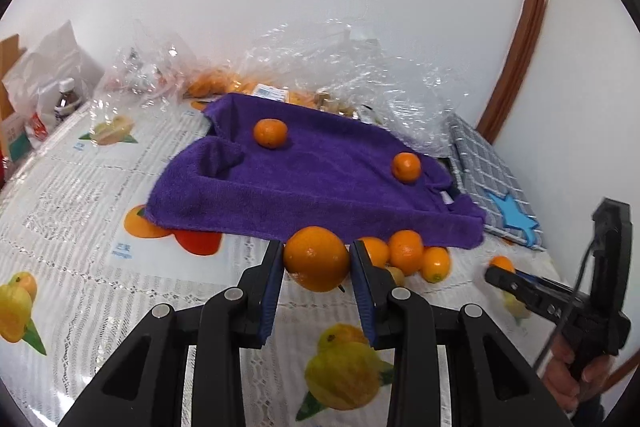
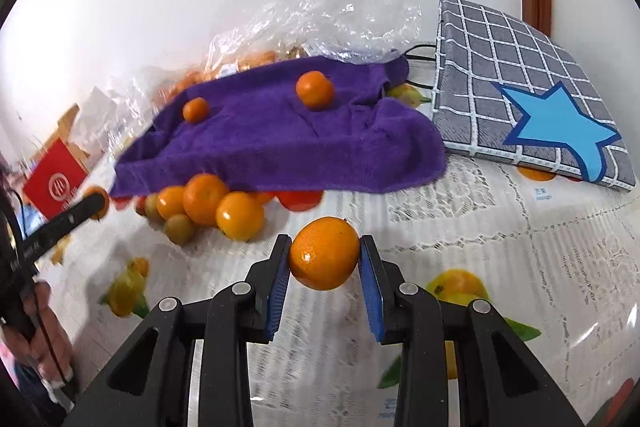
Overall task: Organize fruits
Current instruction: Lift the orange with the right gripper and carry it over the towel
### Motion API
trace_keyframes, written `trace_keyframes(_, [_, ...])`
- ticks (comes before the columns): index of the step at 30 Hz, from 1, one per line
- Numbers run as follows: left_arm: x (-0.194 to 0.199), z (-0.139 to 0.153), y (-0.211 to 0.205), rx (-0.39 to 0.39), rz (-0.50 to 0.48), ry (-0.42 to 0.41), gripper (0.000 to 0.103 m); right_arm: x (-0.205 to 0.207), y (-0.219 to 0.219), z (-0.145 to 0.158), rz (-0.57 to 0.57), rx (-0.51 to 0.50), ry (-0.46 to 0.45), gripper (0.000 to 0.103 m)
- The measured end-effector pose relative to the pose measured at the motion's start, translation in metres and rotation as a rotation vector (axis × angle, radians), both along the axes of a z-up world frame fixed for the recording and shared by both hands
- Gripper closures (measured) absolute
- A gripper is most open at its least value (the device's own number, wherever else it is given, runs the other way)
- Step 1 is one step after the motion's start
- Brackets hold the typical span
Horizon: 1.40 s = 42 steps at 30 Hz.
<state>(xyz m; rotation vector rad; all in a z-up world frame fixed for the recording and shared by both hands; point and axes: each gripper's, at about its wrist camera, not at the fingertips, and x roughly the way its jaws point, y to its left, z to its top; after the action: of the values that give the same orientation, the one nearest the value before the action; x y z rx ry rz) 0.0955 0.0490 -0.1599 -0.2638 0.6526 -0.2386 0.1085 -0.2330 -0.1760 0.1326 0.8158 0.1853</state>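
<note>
Left tongs are closed on a round orange with a smooth, shiny peel; the blue ribbed pads press it from both sides, and it is held near the front edge of the purple towel. Right tongs grip a second orange in the same way, glossy and slightly flattened, in front of the fruit pile.

Both tongs have black plastic arms with round metal pins.

That towel is thick and fluffy, with folds and a raised, rolled edge. Two small mandarins lie on top of it, well apart from each other. Just beside its front edge a small heap of mandarins sits on the bench, touching one another; some are round, one is more oval, and one or two look greenish.

A shiny cloth with lace pattern and printed fruit pictures covers the bench. Behind the towel lie crumpled clear plastic bags, with more orange fruit inside them. To the right a flat grey checked bag with a blue star lies tilted, touching the towel corner. At the far left stand a dark bottle, a white bag and boxes; a red box shows in the right wrist view.
</note>
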Motion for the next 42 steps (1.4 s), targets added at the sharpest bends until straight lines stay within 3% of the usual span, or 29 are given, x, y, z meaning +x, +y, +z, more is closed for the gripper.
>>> trace_keyframes(5, [0.013,0.026,0.013,-0.004,0.005,0.002,0.071,0.009,0.01,0.029,0.016,-0.017,-0.063,0.069])
trace_keyframes(12, [0.052,0.073,0.037,0.03,0.08,-0.095,0.071,0.044,0.019,0.058,0.009,-0.037,-0.125,0.069])
trace_keyframes(17, [0.08,0.09,0.046,-0.024,0.074,-0.151,0.071,0.072,0.025,0.081,-0.007,-0.042,-0.181,0.069])
trace_keyframes(20, [0.095,0.08,0.046,-0.033,0.087,-0.152,0.071,0.087,0.025,0.083,-0.015,-0.038,-0.184,0.069])
trace_keyframes(27, [0.122,0.031,0.044,-0.03,0.098,-0.056,0.071,0.112,0.019,0.047,-0.001,-0.047,-0.127,0.069])
trace_keyframes(32, [0.127,0.019,0.042,0.021,0.118,-0.05,0.071,0.119,0.013,0.031,-0.004,-0.002,-0.11,0.069])
trace_keyframes(42, [0.135,0.007,0.039,0.024,0.105,-0.008,0.071,0.12,0.012,0.02,-0.008,-0.042,-0.091,0.069])
